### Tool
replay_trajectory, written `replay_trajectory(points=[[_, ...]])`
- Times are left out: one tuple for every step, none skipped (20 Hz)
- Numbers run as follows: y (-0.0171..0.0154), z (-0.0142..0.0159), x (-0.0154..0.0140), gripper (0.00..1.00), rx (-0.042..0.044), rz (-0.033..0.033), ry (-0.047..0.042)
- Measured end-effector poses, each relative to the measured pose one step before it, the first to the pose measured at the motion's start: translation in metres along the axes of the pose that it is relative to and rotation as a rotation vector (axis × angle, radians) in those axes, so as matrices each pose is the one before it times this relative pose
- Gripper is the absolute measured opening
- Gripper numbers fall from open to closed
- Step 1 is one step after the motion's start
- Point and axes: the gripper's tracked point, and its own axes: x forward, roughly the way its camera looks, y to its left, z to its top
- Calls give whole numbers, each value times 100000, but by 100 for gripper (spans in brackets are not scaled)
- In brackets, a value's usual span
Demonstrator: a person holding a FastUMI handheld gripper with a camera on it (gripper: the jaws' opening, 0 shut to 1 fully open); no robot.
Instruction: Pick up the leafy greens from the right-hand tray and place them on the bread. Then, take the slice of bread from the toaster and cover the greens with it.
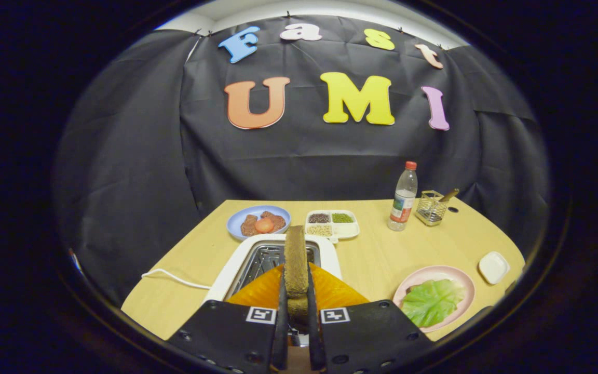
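Hand-held gripper [297, 306] clamped on the bread slice [296, 262], held upright above the toaster [226, 275]. Leafy greens [432, 302] sit on the pink plate [457, 275], 3 o'clock of the fingers.

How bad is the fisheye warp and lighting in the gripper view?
Gripper view: strong barrel distortion, the table edge bows; lit evenly from above, no harsh glare; far plate and bottle sharp; the bread slice clamped in the hand-held gripper is slightly soft up close.
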Motion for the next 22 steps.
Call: replay_trajectory(points=[[-72, 134, -154, 11, 72, 639, -71], [-39, 55, -50, 11, 428, 723, -115], [-159, 172, -100, 11, 1305, 260, -868], [-2, 419, -201, 7, 318, 921, -910], [-21, 478, -76, 2, -1057, 753, -821], [87, 335, -69, 2, -355, 493, -949], [161, 313, -364, 2, 168, 704, -840], [-1, 394, -314, 2, 1061, 915, -1061], [25, 564, -380, 2, 1034, 1279, -621], [32, 278, -299, 2, 1106, 1333, -54], [-122, 534, -566, 2, 1358, 1365, -198], [-127, 655, -572, 2, 964, 902, -973], [-341, 1046, -793, 2, 841, 770, -2014], [-274, 785, -673, 2, 837, 1009, -1413], [-240, 714, -774, 2, 720, 989, -1372], [-353, 802, -796, 2, -478, 689, -2233], [-427, 1046, -946, 2, -849, 324, -3037], [-650, 683, -925, 2, -441, 128, -2719], [-642, 597, -842, 2, 309, 67, -2067], [-846, 313, -702, 2, 538, -67, -1486], [-994, 271, -577, 2, 838, -427, -899], [-1125, 223, -547, 2, 898, -863, -901]])
